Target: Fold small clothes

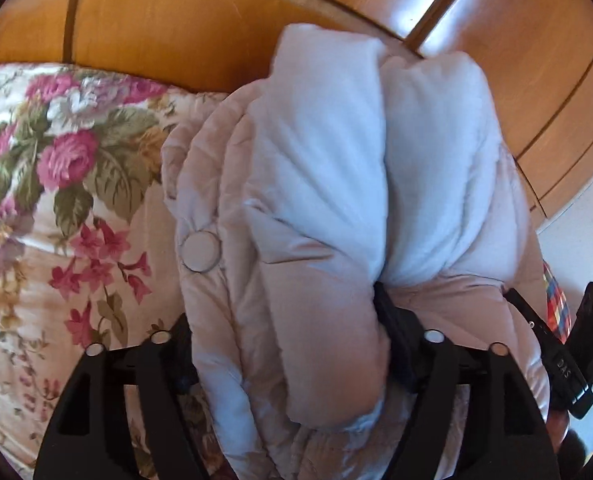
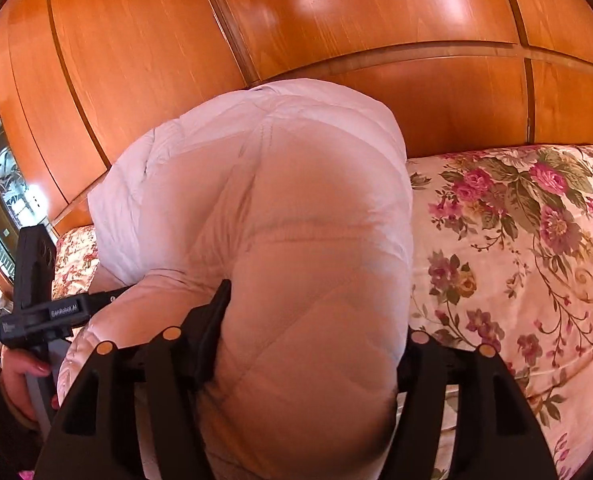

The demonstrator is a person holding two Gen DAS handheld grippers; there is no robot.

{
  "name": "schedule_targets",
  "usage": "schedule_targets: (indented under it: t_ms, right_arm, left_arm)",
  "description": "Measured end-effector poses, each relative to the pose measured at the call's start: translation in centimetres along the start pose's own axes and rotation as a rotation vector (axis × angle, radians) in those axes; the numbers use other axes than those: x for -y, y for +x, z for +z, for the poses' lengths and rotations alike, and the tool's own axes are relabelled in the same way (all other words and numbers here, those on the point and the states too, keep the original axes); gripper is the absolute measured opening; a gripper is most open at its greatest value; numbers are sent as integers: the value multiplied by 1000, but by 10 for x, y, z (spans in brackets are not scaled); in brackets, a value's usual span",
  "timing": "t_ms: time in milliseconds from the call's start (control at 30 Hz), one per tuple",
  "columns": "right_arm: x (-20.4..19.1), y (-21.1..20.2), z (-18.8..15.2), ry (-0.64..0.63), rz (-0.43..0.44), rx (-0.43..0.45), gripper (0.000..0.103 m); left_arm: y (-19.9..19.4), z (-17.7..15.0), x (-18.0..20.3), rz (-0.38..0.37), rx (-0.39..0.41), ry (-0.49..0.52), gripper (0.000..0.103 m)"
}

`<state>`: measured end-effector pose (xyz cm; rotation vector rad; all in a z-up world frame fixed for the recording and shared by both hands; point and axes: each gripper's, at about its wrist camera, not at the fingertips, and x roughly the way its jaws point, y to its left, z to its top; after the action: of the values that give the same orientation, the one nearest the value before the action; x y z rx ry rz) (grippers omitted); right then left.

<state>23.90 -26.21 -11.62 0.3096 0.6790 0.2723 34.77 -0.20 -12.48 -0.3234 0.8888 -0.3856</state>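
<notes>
Puffy jacket (image 1: 336,208), pale pink quilted with a white fleecy lining, bunched into a thick roll that fills the middle of both wrist views. It is held above a bed covered by a floral bedspread (image 1: 56,184), which spreads toward 9 o'clock in the left view and toward 3 o'clock in the right view. Behind, from 10 to 2 o'clock, stands a glossy orange-brown wooden wardrobe (image 2: 336,8). The left gripper (image 1: 288,344) has its fingers spread wide with the roll bulging between them and pressing against both. The right gripper (image 2: 312,344) likewise straddles the roll, fingers far apart and clamped on the padded cloth. A round snap button (image 1: 199,250) sits on the jacket at 9 o'clock in the left view.
</notes>
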Motion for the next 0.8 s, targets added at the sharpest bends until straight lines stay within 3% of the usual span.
schedule_targets:
  t_ms: [67, 133, 300, 433, 600, 733, 800]
  right_arm:
    - [0, -3, -1, 0, -14, 6, 70]
    - [1, -4, 1, 12, -42, 12, 86]
    - [-3, -32, 2, 62, -65, 35, 93]
    - [-13, -65, -5, 84, -79, 46, 98]
    - [-36, -107, -25, 41, -149, 113, 100]
    - [-49, -103, -43, -11, -214, 55, 101]
    - [-53, -83, -53, -59, -231, -42, 101]
  left_arm:
    - [-9, -10, -3, 4, 23, 22, 73]
    - [-26, -29, 4, 13, 41, 11, 76]
    - [-78, -77, 11, 60, 122, -38, 88]
    - [-113, -103, -6, 45, 151, -115, 90]
    - [-159, -137, 14, 95, 226, -87, 93]
    - [-149, -150, 30, 167, 213, 21, 93]
    - [-139, -151, 31, 189, 198, 27, 93]
